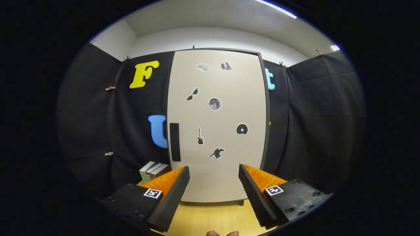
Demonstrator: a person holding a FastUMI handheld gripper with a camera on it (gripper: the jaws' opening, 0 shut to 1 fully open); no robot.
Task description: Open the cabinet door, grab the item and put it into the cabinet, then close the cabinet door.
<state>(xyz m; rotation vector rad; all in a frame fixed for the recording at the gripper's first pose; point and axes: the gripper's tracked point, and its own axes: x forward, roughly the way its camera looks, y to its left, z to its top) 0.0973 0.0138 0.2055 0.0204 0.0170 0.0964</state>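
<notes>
the cabinet door [216, 124] stands shut, flat in its dark frame, with its dark vertical handle [175, 142] on the left edge of the door. the hand-held gripper [214, 183] is released, fingers spread wide with nothing between them, facing the lower part of the door from a little way off. a small stack of books [154, 171] sits on the counter [210, 218] just left of the cabinet door's lower corner, partly hidden behind the left finger; it is likely the item, though i cannot be sure. a shut door with the books outside fits the door waiting to be opened; what lies inside cannot be seen. risks: the handle is slim and close to the door face, so a finger could slip off it; the door's swing could sweep the books, which lie near that corner.
</notes>
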